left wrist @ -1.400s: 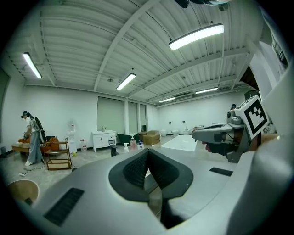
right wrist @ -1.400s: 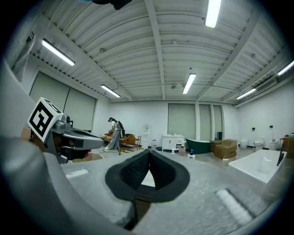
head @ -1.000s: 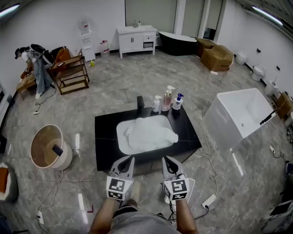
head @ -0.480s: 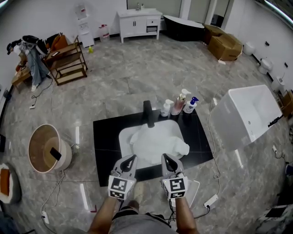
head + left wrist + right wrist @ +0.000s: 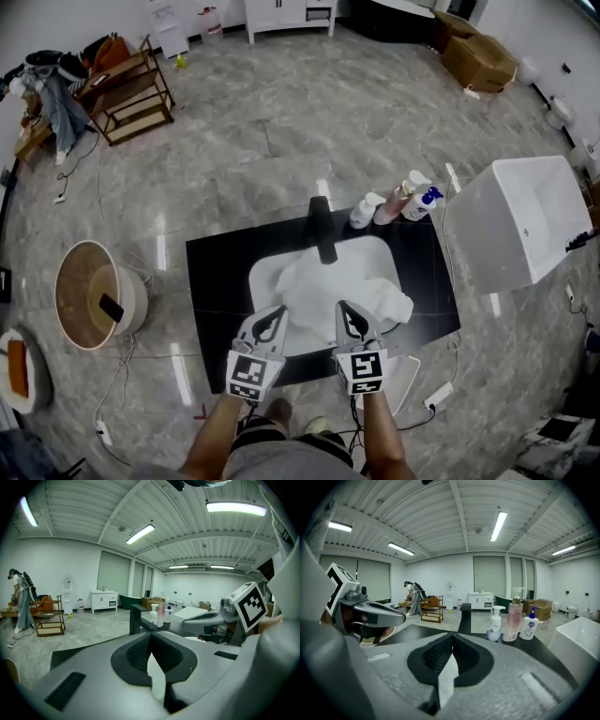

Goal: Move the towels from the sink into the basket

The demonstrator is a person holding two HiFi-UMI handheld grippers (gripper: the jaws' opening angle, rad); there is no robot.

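Note:
White towels lie heaped in the white sink, which is set in a black countertop. A black faucet stands at the sink's far rim. The round tan basket sits on the floor to the left, with a small dark object inside. My left gripper hangs shut over the sink's near rim, holding nothing. My right gripper is shut beside it, its tip over the near edge of the towels. Neither is seen touching the towels.
Three pump bottles stand at the counter's far right corner. A white bathtub is to the right. A wooden shelf rack stands at the far left. Cables and a power strip lie on the floor near my feet.
Both grippers have moved forward and down, from short of the counter to above the sink's near rim. The counter and sink have come closer in the head view. Both stay shut.

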